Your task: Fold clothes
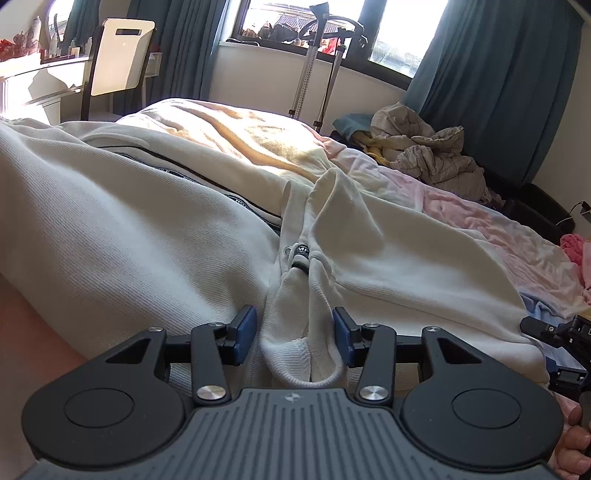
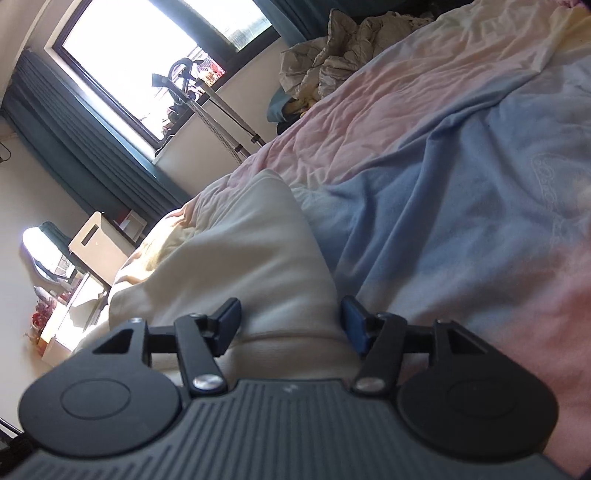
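My left gripper (image 1: 294, 334): jaws wide, straddling the white hoodie (image 1: 147, 229) hem on the bed (image 2: 461, 166). Right gripper (image 2: 291, 325): jaws wide around its cuff.

Both wrist views sit low and close over the bed (image 1: 461, 221), facing the window (image 1: 280, 18). The right wrist view is rolled sideways. Both show the crumpled jacket (image 2: 325, 74) below the window.

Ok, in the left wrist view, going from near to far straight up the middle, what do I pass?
Left hand-held gripper, open around a fold of the white hoodie → drawstring toggle → sunlit yellow blanket → metal stand → window.
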The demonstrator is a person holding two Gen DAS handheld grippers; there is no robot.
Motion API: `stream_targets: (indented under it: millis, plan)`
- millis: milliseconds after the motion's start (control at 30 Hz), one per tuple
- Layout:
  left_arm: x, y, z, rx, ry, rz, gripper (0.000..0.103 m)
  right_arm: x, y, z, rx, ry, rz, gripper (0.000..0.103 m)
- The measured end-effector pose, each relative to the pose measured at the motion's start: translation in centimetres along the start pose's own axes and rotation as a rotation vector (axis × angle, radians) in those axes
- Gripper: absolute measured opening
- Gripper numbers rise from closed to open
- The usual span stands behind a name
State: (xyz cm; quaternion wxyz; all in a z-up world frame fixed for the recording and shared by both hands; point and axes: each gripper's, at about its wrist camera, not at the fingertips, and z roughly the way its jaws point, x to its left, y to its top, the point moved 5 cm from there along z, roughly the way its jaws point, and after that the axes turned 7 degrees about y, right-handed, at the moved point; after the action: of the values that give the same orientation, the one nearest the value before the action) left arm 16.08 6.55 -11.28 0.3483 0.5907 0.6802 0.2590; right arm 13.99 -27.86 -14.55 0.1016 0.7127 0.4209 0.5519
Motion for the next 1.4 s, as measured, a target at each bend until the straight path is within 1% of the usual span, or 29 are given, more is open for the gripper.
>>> stream_targets:
  millis: [67,100,167,233,300,400,467,767,1133,1267,1400]
  plan:
    - [0.1,0.0,0.1,0.004,-0.002,-0.015,0.051,0.7,0.3,-0.1,-0.018,0.029,-0.020,0.064]
    - [0.1,0.0,0.2,0.005,-0.004,-0.023,0.051,1.0,0.5,-0.3,-0.033,0.051,-0.021,0.064]
    - [0.2,0.0,0.3,0.009,-0.006,-0.038,0.051,1.8,1.4,-1.0,-0.080,0.121,-0.020,0.064]
    - [0.2,0.0,0.3,0.009,-0.004,-0.036,0.051,2.5,1.9,-1.3,-0.104,0.150,-0.026,0.065]
    - [0.1,0.0,0.3,0.009,-0.002,-0.033,0.051,2.4,1.9,-0.9,-0.085,0.122,-0.028,0.065]
    - [0.0,-0.1,0.3,0.008,0.000,-0.030,0.051,0.8,1.1,0.4,-0.009,0.047,0.001,0.064]
    - [-0.1,-0.1,0.3,0.008,0.002,-0.028,0.051,0.0,0.6,1.0,0.025,0.026,0.023,0.064]
    - [-0.3,-0.1,0.3,0.005,0.011,-0.019,0.051,-0.2,0.3,1.2,0.046,0.014,0.049,0.064]
    - [-0.5,-0.2,0.5,0.002,0.022,-0.003,0.052,0.0,0.4,1.4,0.060,0.007,0.051,0.064]
    - [-0.6,-0.2,0.5,0.001,0.030,0.006,0.052,1.4,0.7,1.3,0.075,-0.027,-0.034,0.064]
    - [-0.8,-0.2,0.5,-0.001,0.042,0.022,0.052,3.0,0.7,1.4,0.090,-0.073,-0.150,0.064]
